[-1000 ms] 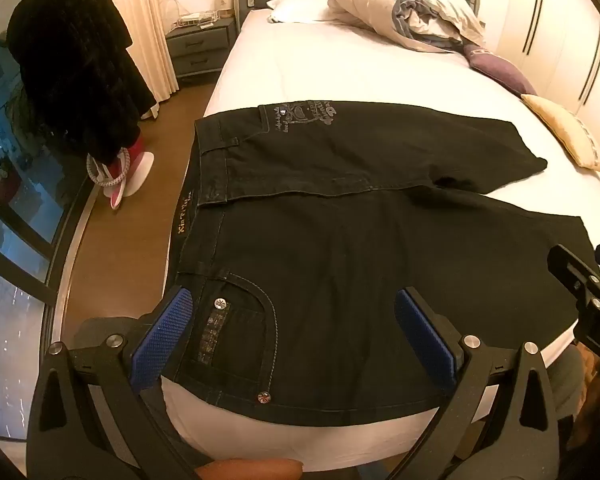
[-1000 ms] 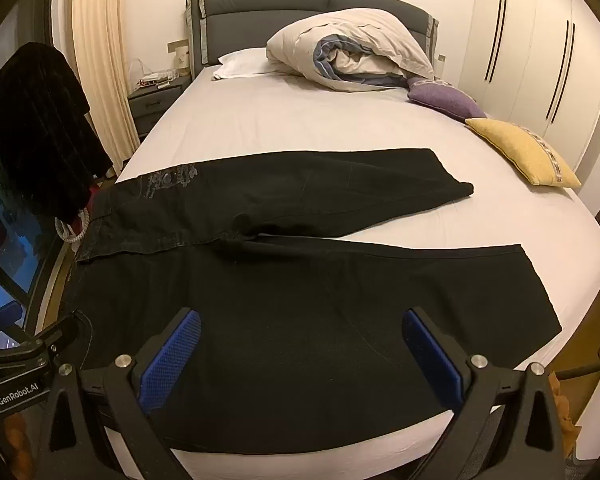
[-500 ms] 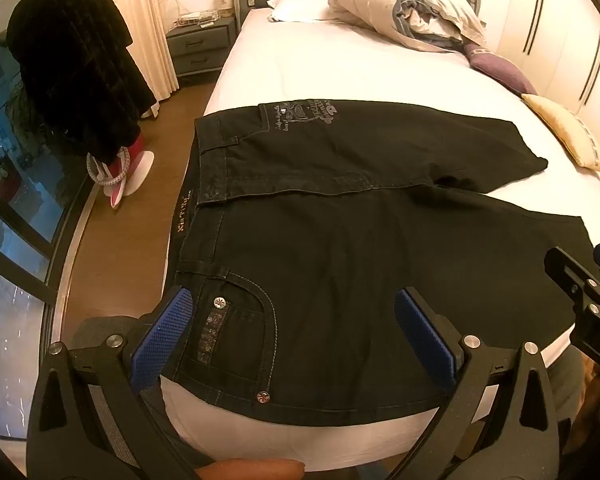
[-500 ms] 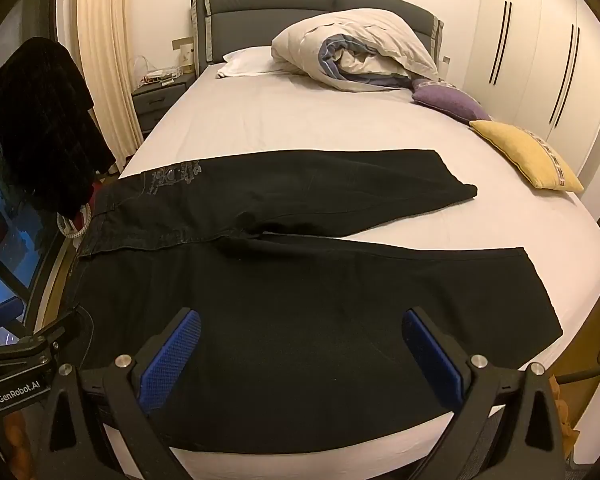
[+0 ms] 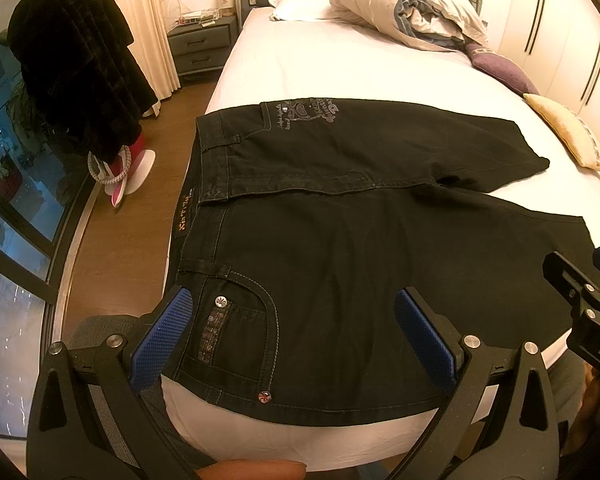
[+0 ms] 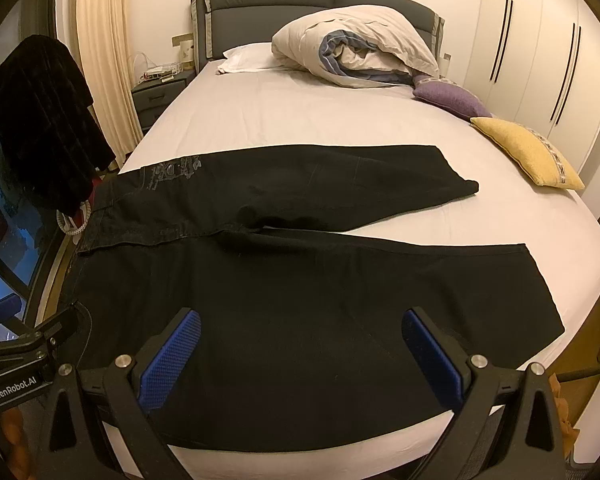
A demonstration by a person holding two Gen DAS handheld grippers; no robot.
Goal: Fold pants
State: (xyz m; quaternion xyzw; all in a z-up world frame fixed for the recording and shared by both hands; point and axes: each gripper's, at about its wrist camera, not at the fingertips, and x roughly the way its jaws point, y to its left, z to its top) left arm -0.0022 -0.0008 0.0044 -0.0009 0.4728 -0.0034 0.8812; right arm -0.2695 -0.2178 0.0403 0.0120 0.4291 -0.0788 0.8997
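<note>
- Left tongs (image 5: 292,336) stood wide and empty above the waistband end, over the studded pocket (image 5: 240,332); presumably placed to take that corner.
- Right tongs (image 6: 300,354) likewise gaped wide, holding nothing, over the near leg.
- The pants (image 6: 300,280) lay flat across the bed (image 6: 300,112) at its foot, waist left, legs splayed apart towards the right; no fold made, in my judgement.
- Beyond them: yellow cushion (image 6: 528,152), bundled duvet (image 6: 356,52) at the headboard, well apart.
</note>
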